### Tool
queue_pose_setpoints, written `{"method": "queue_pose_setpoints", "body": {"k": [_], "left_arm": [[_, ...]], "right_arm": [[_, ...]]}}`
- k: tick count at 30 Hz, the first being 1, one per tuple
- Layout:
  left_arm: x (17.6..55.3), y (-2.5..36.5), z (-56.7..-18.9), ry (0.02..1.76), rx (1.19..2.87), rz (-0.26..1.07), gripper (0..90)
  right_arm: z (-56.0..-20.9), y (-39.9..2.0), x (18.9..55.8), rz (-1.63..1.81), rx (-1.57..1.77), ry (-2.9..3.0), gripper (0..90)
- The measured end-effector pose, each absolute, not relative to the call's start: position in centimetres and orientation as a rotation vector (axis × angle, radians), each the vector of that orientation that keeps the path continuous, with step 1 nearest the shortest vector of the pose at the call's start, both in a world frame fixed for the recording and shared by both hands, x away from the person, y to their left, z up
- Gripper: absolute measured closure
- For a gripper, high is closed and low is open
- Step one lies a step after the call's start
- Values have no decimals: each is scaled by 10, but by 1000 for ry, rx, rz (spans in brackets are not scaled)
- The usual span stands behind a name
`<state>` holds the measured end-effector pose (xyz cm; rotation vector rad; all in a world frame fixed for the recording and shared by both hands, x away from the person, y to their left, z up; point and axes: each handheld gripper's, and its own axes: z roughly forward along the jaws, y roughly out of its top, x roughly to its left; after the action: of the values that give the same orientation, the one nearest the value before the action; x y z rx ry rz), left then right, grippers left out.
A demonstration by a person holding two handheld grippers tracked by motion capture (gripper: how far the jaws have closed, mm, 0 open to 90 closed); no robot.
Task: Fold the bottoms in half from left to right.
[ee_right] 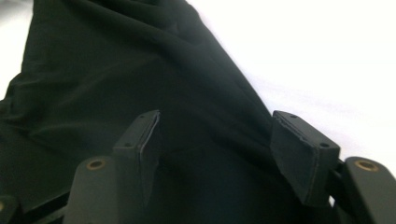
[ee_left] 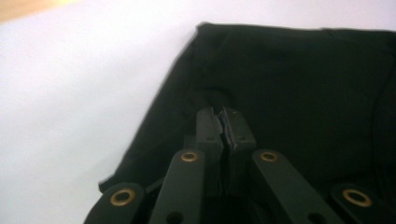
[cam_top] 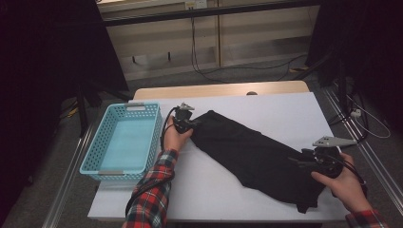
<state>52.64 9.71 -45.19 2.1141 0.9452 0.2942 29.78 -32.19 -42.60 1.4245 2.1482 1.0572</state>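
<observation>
At a white table [cam_top: 266, 107], I work a black garment [cam_top: 252, 154] that lies in a long diagonal band, its upper end just beside the turquoise basket [cam_top: 124, 142] and its lower end well away from the basket, near the table's front edge. My left gripper [cam_top: 186, 122], on the end nearest the basket, is clenched on the cloth: in the left gripper view the two pads [ee_left: 208, 127] meet with a thin pinch of fabric [ee_left: 289, 88] between them, a small pucker just past their tips. My right gripper [cam_top: 308, 160], at the end far from the basket, is released; the right gripper view shows its pads [ee_right: 299, 149] standing wide apart above the dark folds [ee_right: 116, 79], pressing on nothing. The risk, as I judge it, is that a pull toward the basket on so slim a bite lets the fabric slip out, or drags the loose far end off the table's front edge, since nothing holds it there. The high view gives the whole lie of the garment and the empty basket floor but not how either tool's jaws stand; the two gripper views settle that, and lose the basket altogether.
</observation>
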Motion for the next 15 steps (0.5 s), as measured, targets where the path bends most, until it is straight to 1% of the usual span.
{"method": "queue_pose_setpoints", "body": {"k": [1, 5, 6, 9, 10, 11, 12, 13, 14, 15], "left_arm": [[528, 97, -450, 956, 2088, 291, 873], [537, 100, -443, 991, 2038, 347, 875], [539, 102, -442, 993, 2055, 363, 871], [542, 102, -445, 1009, 2071, 336, 857], [541, 102, -445, 1018, 2064, 362, 828], [541, 102, -445, 1023, 2041, 396, 725], [541, 103, -444, 1019, 2028, 391, 627], [541, 101, -444, 1012, 2020, 352, 632], [540, 99, -445, 1014, 2004, 340, 632], [540, 98, -444, 985, 2029, 353, 628]], "right_arm": [[-426, -321, 298, 1055, 1423, 2150, 338], [-427, -318, 298, 1062, 1405, 2168, 331], [-428, -317, 298, 1061, 1404, 2170, 329], [-430, -317, 298, 1056, 1403, 2179, 318], [-430, -317, 298, 1056, 1405, 2180, 315], [-430, -317, 298, 1054, 1407, 2179, 315], [-431, -318, 298, 1052, 1406, 2181, 312], [-431, -318, 297, 1049, 1403, 2184, 310], [-431, -318, 297, 1049, 1400, 2184, 309], [-431, -318, 297, 1048, 1400, 2182, 309]]}}
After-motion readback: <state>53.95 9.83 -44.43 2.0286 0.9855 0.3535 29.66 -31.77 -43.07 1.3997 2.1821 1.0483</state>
